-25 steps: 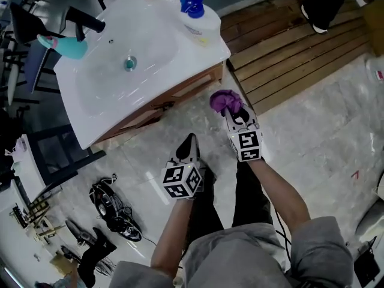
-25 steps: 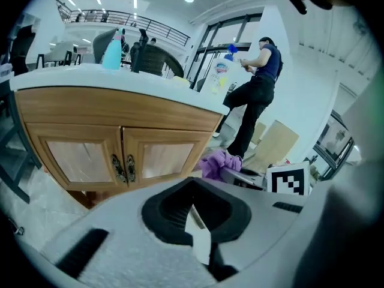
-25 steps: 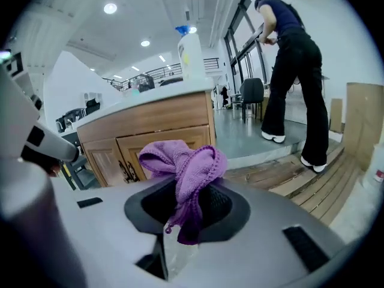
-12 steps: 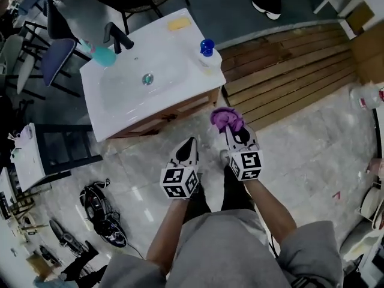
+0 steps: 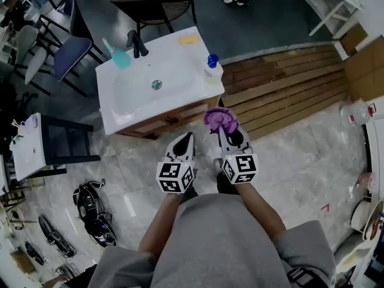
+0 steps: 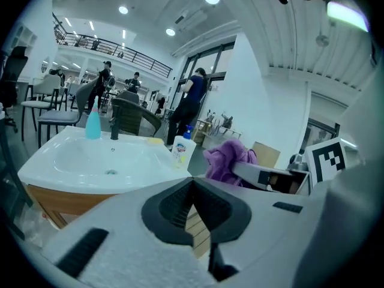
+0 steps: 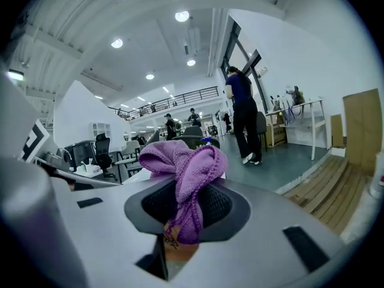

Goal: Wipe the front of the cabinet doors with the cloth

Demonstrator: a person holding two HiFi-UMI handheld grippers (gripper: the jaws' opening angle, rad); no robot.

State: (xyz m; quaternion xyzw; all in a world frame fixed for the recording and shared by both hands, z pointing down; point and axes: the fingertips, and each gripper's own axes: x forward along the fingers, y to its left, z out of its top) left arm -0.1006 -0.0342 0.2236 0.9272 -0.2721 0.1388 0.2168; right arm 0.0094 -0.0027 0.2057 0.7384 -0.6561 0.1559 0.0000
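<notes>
A bunched purple cloth [image 5: 219, 119] sticks out of my right gripper [image 5: 223, 132], which is shut on it; the cloth [image 7: 186, 167] fills the closed jaws of the right gripper [image 7: 186, 204] in its own view. The wooden cabinet [image 5: 174, 116] stands under a white sink top [image 5: 180, 77], its door fronts just ahead of both grippers and apart from them. My left gripper [image 5: 186, 140] points at the cabinet, level with the right one. In the left gripper view the left gripper [image 6: 193, 188] is shut with nothing in it, and the cloth [image 6: 228, 158] shows to its right.
On the sink top are a white soap bottle with a blue pump [image 5: 211, 65], a teal bottle [image 5: 120, 57], a black tap [image 5: 137, 42] and a yellow sponge [image 5: 188, 39]. Wooden decking [image 5: 288, 95] lies to the right. A white stand [image 5: 24, 146] and black cables [image 5: 90, 203] are to the left.
The head view has pulled back and up, so the sink cabinet looks smaller and farther. Both grippers stay side by side before it, the cloth still held in the right one.
</notes>
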